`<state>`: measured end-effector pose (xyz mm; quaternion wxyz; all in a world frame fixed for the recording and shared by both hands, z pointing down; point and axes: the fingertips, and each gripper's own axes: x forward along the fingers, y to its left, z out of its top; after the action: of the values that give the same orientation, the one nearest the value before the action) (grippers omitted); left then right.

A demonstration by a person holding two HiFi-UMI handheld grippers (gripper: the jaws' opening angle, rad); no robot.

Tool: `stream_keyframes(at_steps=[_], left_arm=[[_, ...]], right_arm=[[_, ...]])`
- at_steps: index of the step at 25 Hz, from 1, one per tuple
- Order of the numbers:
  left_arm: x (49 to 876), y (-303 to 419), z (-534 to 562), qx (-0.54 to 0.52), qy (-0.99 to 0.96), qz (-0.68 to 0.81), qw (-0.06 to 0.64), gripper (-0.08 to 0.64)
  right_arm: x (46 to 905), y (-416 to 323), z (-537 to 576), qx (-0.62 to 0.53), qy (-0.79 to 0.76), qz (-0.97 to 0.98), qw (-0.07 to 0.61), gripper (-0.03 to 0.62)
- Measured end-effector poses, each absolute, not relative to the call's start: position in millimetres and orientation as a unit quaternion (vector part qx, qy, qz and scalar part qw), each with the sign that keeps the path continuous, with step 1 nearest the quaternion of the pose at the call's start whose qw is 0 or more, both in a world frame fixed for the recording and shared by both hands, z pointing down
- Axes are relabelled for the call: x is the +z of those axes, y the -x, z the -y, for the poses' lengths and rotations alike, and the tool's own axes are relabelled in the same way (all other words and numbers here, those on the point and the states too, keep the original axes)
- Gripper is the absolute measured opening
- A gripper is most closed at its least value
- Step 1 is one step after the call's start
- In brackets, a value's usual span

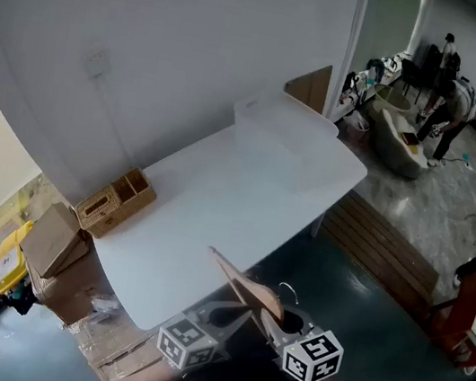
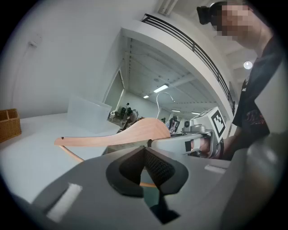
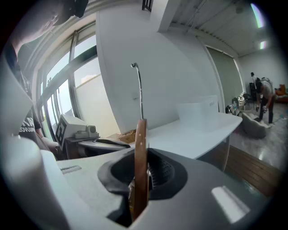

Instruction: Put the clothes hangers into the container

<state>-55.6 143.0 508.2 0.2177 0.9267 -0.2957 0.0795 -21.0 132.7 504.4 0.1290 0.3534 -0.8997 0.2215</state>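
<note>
- Right gripper [image 3: 141, 173]: jaws clenched on the wooden hanger [image 3: 140, 152]. The body is edge-on between the pads, and the metal hook [image 3: 138, 90] stands straight up above them.
- Left gripper [image 2: 146, 164]: pads pressed together at the tips, nothing clearly between them. The hanger's thin lower rod [image 2: 148, 184] shows through the gap below the pads; can't tell if it touches them.
- The hanger's wide shoulder arm sits just past the left jaws and points toward the white table [image 1: 218, 200].
- The hanger is off the table, in the air just off its near edge, with both grippers beside it.
- Clear container [image 1: 284, 134]: on the table's far end, well apart from the hanger.
- Wicker box [image 1: 118, 200]: on the table's left edge.
</note>
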Motion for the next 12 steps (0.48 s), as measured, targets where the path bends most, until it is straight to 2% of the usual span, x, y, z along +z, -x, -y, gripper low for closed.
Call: stream_keyframes(at_steps=[12], left_arm=[[505.3, 52.4, -142.5, 0.076, -0.929, 0.294, 0.214, 0.005]], right_arm=[[506.5, 18.0, -134.5, 0.224, -0.357, 0.898, 0.129, 0.056]])
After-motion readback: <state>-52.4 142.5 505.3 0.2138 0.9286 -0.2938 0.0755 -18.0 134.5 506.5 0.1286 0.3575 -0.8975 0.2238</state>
